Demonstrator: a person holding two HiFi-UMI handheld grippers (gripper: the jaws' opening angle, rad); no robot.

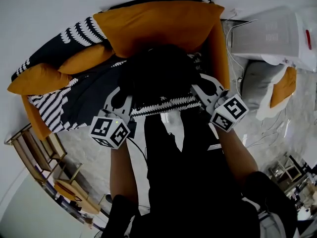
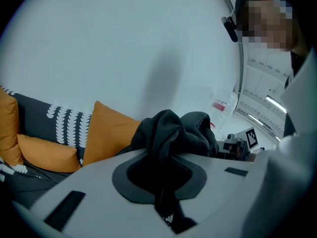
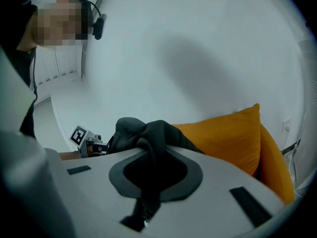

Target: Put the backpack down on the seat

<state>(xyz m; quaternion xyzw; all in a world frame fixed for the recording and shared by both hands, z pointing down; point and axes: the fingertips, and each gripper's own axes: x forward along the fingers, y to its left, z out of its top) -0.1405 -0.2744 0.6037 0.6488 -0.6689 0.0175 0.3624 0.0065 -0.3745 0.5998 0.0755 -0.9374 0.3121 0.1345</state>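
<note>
A black backpack (image 1: 158, 76) hangs between my two grippers over the front of the sofa seat (image 1: 74, 100), which has a black cover with white patterns. My left gripper (image 1: 123, 94) is shut on the backpack's left side; its dark fabric (image 2: 171, 133) bunches between the jaws in the left gripper view. My right gripper (image 1: 198, 90) is shut on the right side, with black fabric (image 3: 148, 138) pinched in the right gripper view. The bottom of the backpack is hidden, so I cannot tell whether it touches the seat.
Orange cushions (image 1: 158, 24) line the sofa back, with smaller ones (image 1: 84, 58) at the left. A white appliance (image 1: 272, 33) stands to the right of the sofa. A wooden rack (image 1: 44, 157) stands on the floor at the lower left. The person's dark legs (image 1: 193, 182) fill the foreground.
</note>
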